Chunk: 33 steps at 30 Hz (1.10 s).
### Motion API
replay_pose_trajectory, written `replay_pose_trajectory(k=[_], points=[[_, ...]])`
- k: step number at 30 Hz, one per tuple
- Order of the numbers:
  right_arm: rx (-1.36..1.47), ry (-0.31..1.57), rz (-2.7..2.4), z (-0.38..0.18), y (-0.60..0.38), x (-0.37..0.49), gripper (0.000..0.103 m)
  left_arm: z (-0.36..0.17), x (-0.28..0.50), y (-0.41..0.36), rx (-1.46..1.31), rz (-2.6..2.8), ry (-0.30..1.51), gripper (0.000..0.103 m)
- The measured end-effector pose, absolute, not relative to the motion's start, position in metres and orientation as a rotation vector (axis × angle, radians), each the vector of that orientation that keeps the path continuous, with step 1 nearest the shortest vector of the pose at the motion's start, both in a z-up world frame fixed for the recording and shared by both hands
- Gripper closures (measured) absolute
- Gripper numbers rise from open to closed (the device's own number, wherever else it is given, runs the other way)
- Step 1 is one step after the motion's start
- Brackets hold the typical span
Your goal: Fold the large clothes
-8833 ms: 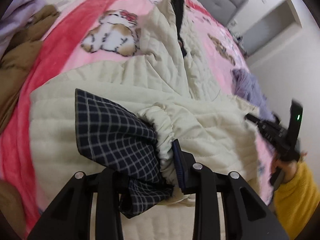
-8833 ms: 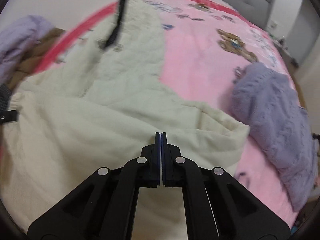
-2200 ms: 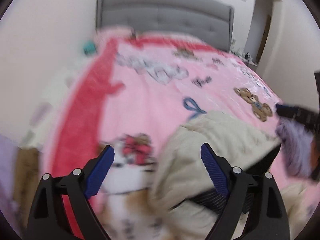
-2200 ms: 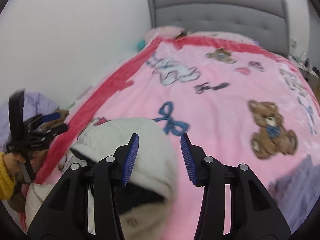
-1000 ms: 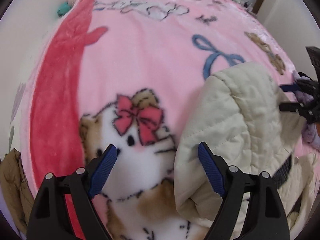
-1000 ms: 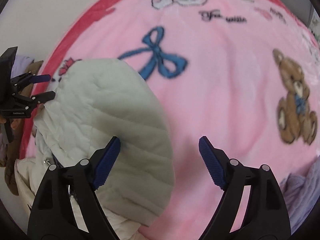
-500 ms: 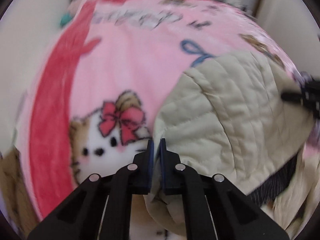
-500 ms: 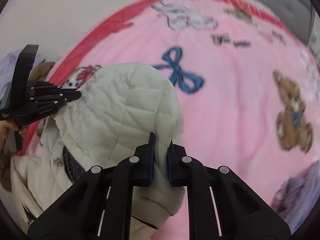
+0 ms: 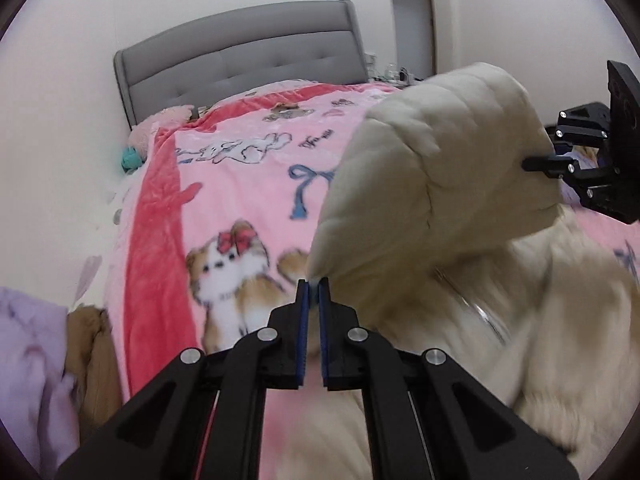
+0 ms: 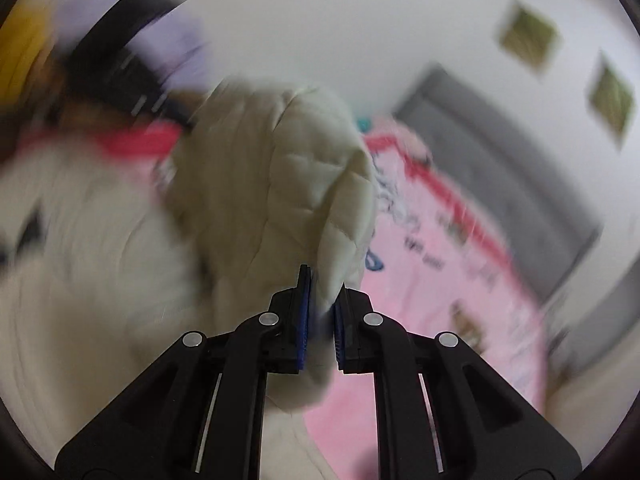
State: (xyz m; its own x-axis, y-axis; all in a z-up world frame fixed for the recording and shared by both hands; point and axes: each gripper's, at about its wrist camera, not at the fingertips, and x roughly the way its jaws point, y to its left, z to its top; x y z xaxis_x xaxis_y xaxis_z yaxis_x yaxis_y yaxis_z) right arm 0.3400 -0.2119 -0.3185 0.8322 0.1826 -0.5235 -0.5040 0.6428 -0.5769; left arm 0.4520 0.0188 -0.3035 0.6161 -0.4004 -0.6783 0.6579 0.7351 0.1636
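Two corners of one cream quilted jacket (image 9: 432,160) pinched and lifted above the bed (image 9: 248,184), rest of it heaped and blurred toward the near right edge. Left gripper (image 9: 313,284) clamped on the lower corner of the raised flap, blue pads nearly together with a thin lip of cloth between. Right gripper (image 10: 320,280) likewise clamped on a fold of the same flap, a thicker wad between its pads; seen from the left view as black linkage at the flap's far right side.

Likely trouble: thin bite on the left, so possible slip under the padding's weight. Uneven pull between the two grips, then a skewed fold line. Heavy blur in the right view, suggesting fast motion, so risk of the loose bulk dragging or bunching instead of laying flat. Possible snag of trailing fabric on the heap below.

Padded, puffy shell, stitched in diamond-like panels, soft and bulky, holding a rounded dome shape when lifted rather than hanging limp. Fleecy pink blanket (image 9: 256,160) beneath, red band along the left edge, cartoon puppy and blue bow prints. Grey upholstered headboard (image 9: 240,64) at the far end. Lilac and brown clothes (image 9: 48,352) at the near left corner.
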Motion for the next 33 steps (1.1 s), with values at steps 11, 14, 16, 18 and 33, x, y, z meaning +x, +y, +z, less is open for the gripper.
replay_pose_trajectory(k=[11, 14, 16, 18, 33], points=[[-0.825, 0.536, 0.386, -0.356, -0.215, 0.285, 0.092, -0.334, 0.365, 0.028, 0.459, -0.642, 0.758, 0.101], [-0.893, 0.487, 0.331, -0.349, -0.207, 0.289, 0.064, -0.337, 0.383, 0.012, 0.714, -0.433, 0.6, 0.054], [-0.991, 0.413, 0.298, -0.345, -0.198, 0.289, 0.044, -0.339, 0.386, 0.002, 0.858, -0.456, 0.465, 0.024], [-1.034, 0.357, 0.33, -0.338, -0.19, 0.292, 0.031, -0.342, 0.4, -0.011, 0.992, -0.541, 0.369, 0.024], [-1.056, 0.404, 0.492, -0.29, -0.19, 0.351, 0.094, -0.325, 0.433, -0.047, 1.282, -0.786, 0.221, 0.095]])
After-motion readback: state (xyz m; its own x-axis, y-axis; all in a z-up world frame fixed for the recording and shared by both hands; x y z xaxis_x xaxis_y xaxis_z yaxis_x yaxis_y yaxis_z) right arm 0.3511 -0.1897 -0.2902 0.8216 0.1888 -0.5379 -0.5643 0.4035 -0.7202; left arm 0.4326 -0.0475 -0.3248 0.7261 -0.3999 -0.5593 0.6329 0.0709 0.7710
